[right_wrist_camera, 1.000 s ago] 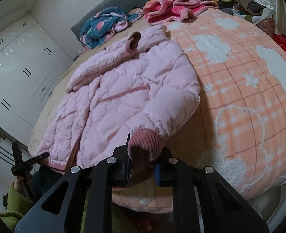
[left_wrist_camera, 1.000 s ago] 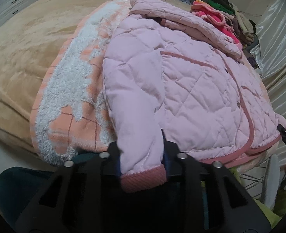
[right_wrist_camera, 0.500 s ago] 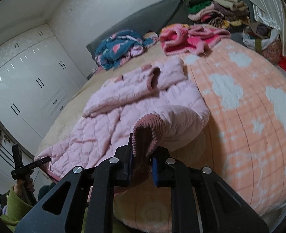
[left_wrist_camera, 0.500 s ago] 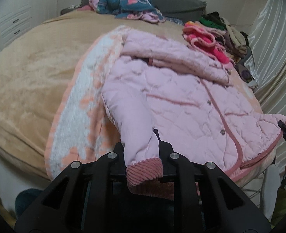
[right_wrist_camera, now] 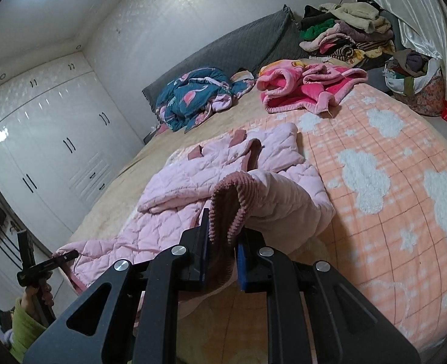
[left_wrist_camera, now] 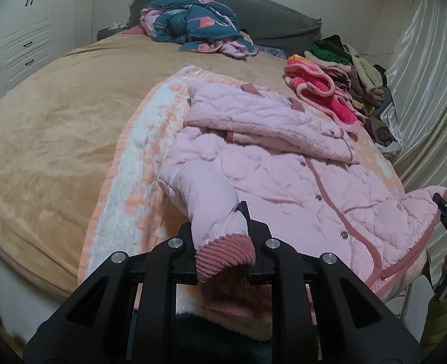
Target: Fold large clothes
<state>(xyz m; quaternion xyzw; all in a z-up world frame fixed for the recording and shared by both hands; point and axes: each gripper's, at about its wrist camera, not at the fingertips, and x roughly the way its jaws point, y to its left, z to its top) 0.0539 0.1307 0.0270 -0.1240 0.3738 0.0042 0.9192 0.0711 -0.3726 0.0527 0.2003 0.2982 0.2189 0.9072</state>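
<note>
A pink quilted jacket (left_wrist_camera: 278,163) lies face up on an orange-and-white blanket (left_wrist_camera: 138,157) on the bed, its hood folded down at the far end. My left gripper (left_wrist_camera: 223,242) is shut on the ribbed cuff of one sleeve (left_wrist_camera: 223,251), lifted above the bed's near edge. My right gripper (right_wrist_camera: 221,242) is shut on the ribbed cuff of the other sleeve (right_wrist_camera: 229,203), also raised, with the sleeve bent back toward the jacket (right_wrist_camera: 193,188).
A tan bedcover (left_wrist_camera: 50,127) lies left of the blanket. A blue patterned quilt (left_wrist_camera: 193,27) sits by the grey headboard. A pink fleece garment (right_wrist_camera: 305,88) and a stack of folded clothes (right_wrist_camera: 344,30) lie at the far end. White wardrobes (right_wrist_camera: 41,151) line the wall.
Both grippers have lifted their sleeve cuffs higher and tilted up, so more of the bed's far end and the room shows. The sleeves now bend up off the jacket.
</note>
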